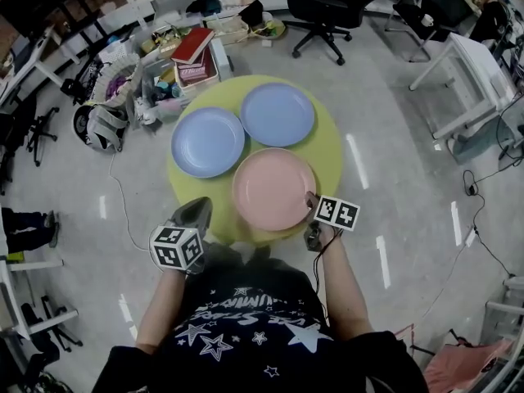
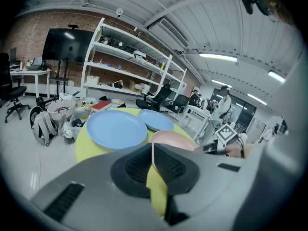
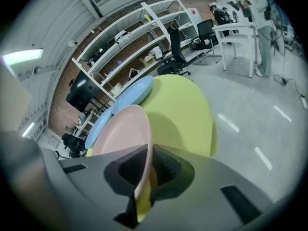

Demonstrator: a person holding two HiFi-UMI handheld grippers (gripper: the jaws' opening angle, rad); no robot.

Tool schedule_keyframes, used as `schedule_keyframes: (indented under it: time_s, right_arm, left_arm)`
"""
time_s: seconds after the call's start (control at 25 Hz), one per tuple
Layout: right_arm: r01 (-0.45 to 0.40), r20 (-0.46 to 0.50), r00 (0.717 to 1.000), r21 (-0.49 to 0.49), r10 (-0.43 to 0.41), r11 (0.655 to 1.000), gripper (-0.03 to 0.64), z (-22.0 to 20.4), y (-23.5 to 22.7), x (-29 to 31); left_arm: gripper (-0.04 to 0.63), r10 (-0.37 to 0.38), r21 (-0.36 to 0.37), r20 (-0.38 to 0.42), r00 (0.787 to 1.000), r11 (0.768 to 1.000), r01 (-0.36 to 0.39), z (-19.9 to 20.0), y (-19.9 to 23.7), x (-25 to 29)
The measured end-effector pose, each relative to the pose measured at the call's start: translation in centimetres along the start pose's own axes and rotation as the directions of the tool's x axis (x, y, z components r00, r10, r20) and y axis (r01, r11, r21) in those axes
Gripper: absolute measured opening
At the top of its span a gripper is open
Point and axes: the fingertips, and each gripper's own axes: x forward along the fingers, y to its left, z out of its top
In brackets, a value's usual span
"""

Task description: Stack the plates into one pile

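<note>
Our right tongs [image 1: 311,205] grip the near-right rim of the pink plate [image 1: 273,188] on the bench [image 1: 327,150], the nearer blue plate [image 1: 207,142] lying just beyond-left, beside our narrow, empty left tongs [image 1: 199,210].

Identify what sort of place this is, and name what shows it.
Probably a shared lab or workshop office: metal shelving loaded with gear along a brick wall, an office chair and a white desk.

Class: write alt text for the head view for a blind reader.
Seen from above, the right gripper grips the rim of a pink plate on a round yellow-green table. Two blue plates lie beyond it; the left gripper is by the table's edge.
</note>
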Motion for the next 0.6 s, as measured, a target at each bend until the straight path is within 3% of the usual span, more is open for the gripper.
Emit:
schedule_keyframes:
  time_s: [0.44, 0.6]
  right_arm:
    - [-0.068, 0.042, 0.997, -0.033, 0.07, 0.997, 0.029, 2.1, 1.8, -2.6]
    - [-0.115, 0.097, 0.989, 0.009, 0.113, 0.993, 0.029, 3.7, 2.8, -3.3]
  left_arm:
    - [0.025, -0.016, 0.002, 0.007, 1.0, 1.0, 0.016, 1.0, 2.2, 0.0]
    - [0.025, -0.032, 0.004, 0.011, 0.999, 0.999, 0.032, 1.7, 3.4, 0.4]
